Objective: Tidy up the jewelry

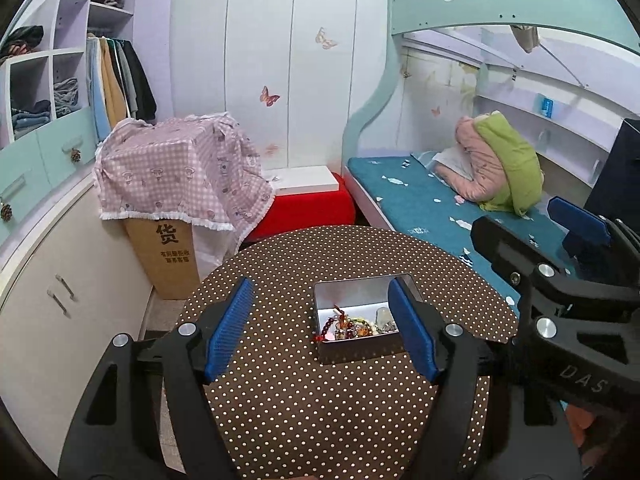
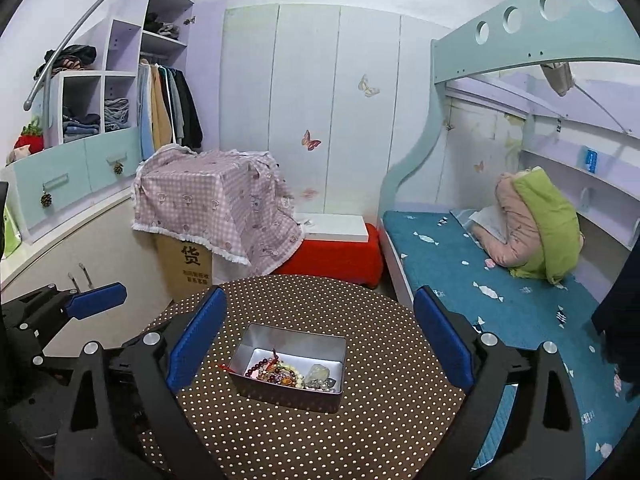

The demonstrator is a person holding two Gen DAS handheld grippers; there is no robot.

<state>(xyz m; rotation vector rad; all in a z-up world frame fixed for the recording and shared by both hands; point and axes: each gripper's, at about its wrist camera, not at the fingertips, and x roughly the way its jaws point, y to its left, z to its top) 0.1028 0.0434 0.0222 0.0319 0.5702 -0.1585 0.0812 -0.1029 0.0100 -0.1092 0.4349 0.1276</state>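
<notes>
An open metal tin (image 1: pixel 326 350) (image 2: pixel 288 394) sits on a round table with a brown dotted cloth (image 1: pixel 320 420) (image 2: pixel 360 432). Inside it lies a tangle of jewelry (image 1: pixel 352 326) (image 2: pixel 288 372): dark red bead bracelets, pale beads, a red tassel and a clear stone. My left gripper (image 1: pixel 322 330) hovers open just in front of the tin, its right blue pad overlapping the tin's right side in the view. Nothing is between its pads. My right gripper (image 2: pixel 320 344) is also wide open above the table, framing the tin. Each gripper shows at the edge of the other's view.
A cardboard box under a pink checked cloth (image 1: pixel 180 168) (image 2: pixel 216 208) stands behind the table, beside a red stool with a white board (image 1: pixel 308 200) (image 2: pixel 336 248). A bed with a teal cover (image 1: pixel 432 208) (image 2: pixel 500 300) lies to the right; cupboards (image 1: pixel 60 300) stand left.
</notes>
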